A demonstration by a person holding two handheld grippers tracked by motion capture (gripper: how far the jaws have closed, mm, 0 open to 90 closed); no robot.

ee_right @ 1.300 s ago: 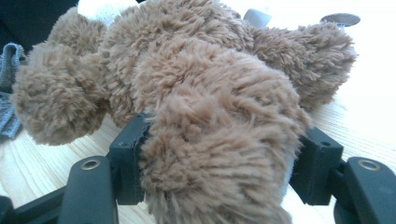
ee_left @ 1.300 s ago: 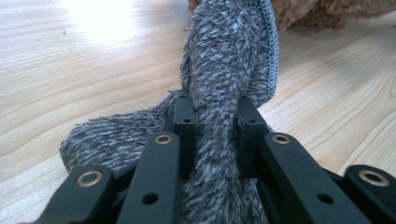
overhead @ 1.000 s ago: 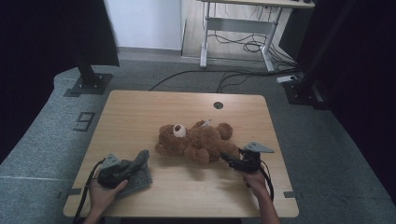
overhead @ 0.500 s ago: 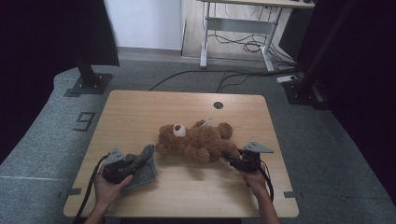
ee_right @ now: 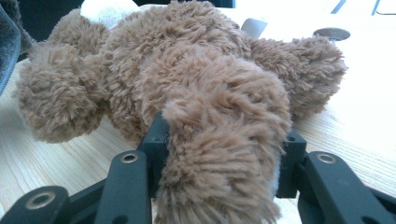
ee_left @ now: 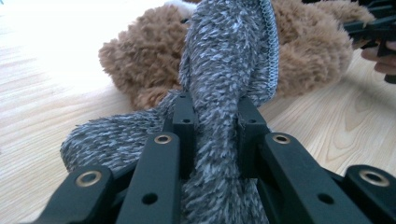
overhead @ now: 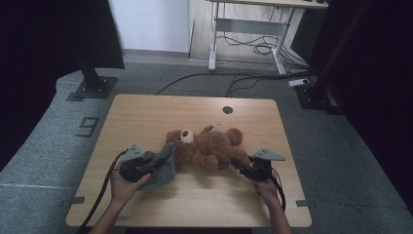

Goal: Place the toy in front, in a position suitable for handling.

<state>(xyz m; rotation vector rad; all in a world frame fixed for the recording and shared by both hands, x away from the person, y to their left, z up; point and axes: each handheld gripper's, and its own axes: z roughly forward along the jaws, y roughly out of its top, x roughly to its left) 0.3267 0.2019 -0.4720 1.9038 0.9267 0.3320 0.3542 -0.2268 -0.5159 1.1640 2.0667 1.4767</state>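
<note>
A brown teddy bear (overhead: pixel 204 146) lies on its back in the middle of the wooden table (overhead: pixel 146 112), head to the left. My left gripper (overhead: pixel 158 158) is shut on a grey fuzzy cloth (overhead: pixel 165 168), raised beside the bear's head. In the left gripper view the cloth (ee_left: pixel 224 70) stands up between the jaws (ee_left: pixel 217 112), in front of the bear (ee_left: pixel 140 60). My right gripper (overhead: pixel 236 163) has just been closing. It is shut on the bear's leg, which bulges between the jaws (ee_right: pixel 223 140) in the right gripper view, the bear's body (ee_right: pixel 187 56) behind it.
A round cable hole (overhead: pixel 227 109) sits near the table's far edge. Bare wood lies left of the bear and along the front edge. Beyond the table are a black stand base (overhead: pixel 92 87), floor cables and a desk frame (overhead: pixel 243 39).
My left gripper has carried the grey cloth right and up, from the table's front left to the bear's head. The right hand has stayed at the bear's leg.
</note>
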